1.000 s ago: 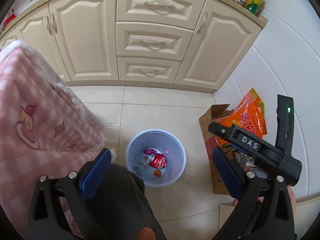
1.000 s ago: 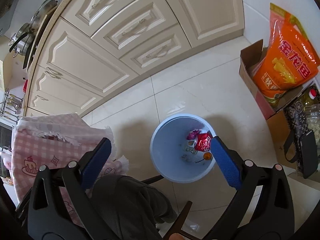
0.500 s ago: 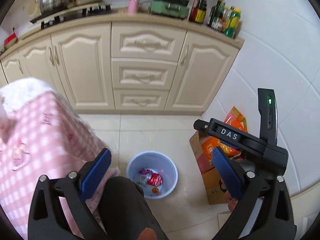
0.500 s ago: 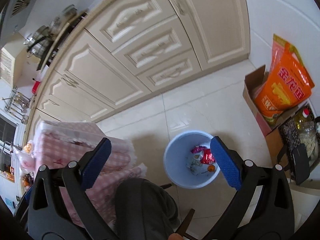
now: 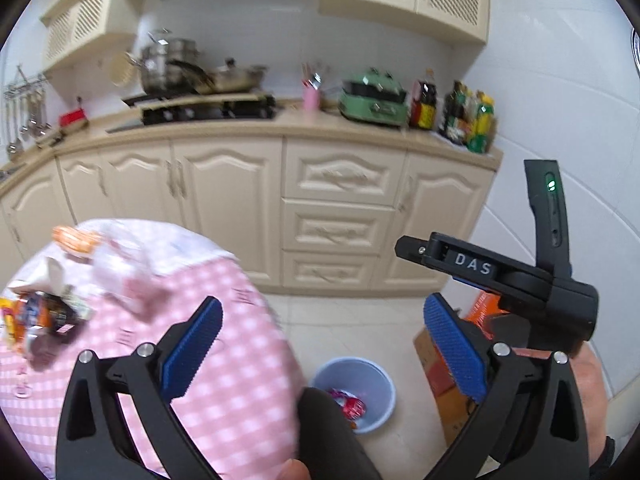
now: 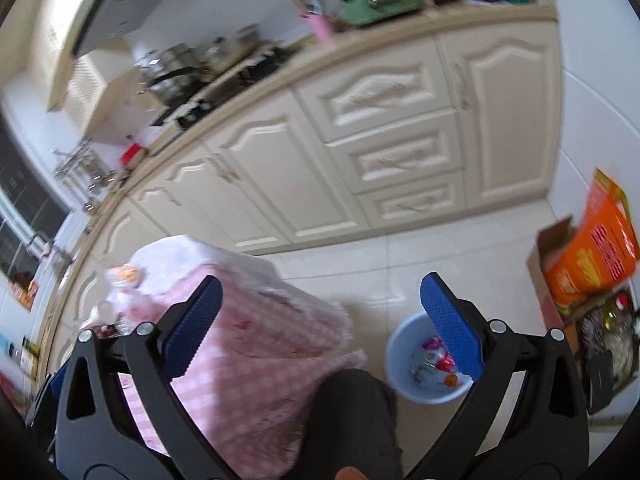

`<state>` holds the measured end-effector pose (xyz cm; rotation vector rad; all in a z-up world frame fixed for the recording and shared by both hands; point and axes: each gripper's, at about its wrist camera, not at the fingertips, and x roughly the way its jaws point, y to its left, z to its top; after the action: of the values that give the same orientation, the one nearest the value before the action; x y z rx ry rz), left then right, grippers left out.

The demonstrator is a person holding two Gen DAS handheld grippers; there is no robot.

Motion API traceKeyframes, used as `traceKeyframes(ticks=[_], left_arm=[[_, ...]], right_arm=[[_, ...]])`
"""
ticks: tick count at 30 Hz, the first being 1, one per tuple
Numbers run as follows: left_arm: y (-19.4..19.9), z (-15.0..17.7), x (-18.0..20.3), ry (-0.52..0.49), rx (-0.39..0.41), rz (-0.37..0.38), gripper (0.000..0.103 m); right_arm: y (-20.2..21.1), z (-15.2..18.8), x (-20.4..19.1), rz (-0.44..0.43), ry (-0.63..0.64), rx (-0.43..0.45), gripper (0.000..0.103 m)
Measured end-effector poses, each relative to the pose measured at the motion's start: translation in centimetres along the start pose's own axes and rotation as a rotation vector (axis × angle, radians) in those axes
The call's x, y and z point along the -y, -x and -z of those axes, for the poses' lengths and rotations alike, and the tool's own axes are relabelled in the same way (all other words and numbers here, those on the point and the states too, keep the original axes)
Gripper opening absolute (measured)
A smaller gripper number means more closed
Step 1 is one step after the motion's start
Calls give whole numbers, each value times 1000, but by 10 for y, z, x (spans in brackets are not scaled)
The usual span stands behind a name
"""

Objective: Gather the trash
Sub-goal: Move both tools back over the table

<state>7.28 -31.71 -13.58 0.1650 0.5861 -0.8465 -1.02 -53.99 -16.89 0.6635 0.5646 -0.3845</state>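
Note:
A pale blue bin (image 5: 362,384) stands on the tiled floor with red and pink wrappers (image 5: 352,404) inside; the right wrist view shows the same bin (image 6: 416,340) partly behind a blue pad. Wrappers and trash (image 5: 44,312) lie on the pink checked tablecloth (image 5: 224,376) at the left. My left gripper (image 5: 320,352) is open and holds nothing, raised above the table edge. My right gripper (image 6: 324,328) is open too, with nothing between its pads. In the left wrist view the right gripper's black body (image 5: 516,280) shows at the right.
Cream kitchen cabinets (image 5: 336,216) run along the back, with a stove, pots and bottles on the counter. A cardboard box with an orange bag (image 6: 592,256) sits on the floor at the right. The person's dark trouser leg (image 6: 352,420) fills the lower middle.
Both views have tilted up from the bin and floor toward the table top and counter. The bin now sits lower and smaller in view. Both grippers stay open.

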Motion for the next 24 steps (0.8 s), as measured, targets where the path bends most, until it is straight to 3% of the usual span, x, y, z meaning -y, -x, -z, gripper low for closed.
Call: traceKeyframes(ticks=[8, 12, 17, 24], left_arm=[[65, -1, -56, 65, 120, -107, 98], [99, 10, -97, 120, 172, -212, 98], [131, 29, -152, 177, 195, -326, 98], [141, 50, -208, 205, 180, -394, 98]], right_arm=[[25, 3, -89, -152, 99, 53, 97], [31, 13, -133, -227, 172, 49, 97], [25, 36, -183, -288, 270, 25, 97], [6, 61, -230, -328, 361, -16, 97]])
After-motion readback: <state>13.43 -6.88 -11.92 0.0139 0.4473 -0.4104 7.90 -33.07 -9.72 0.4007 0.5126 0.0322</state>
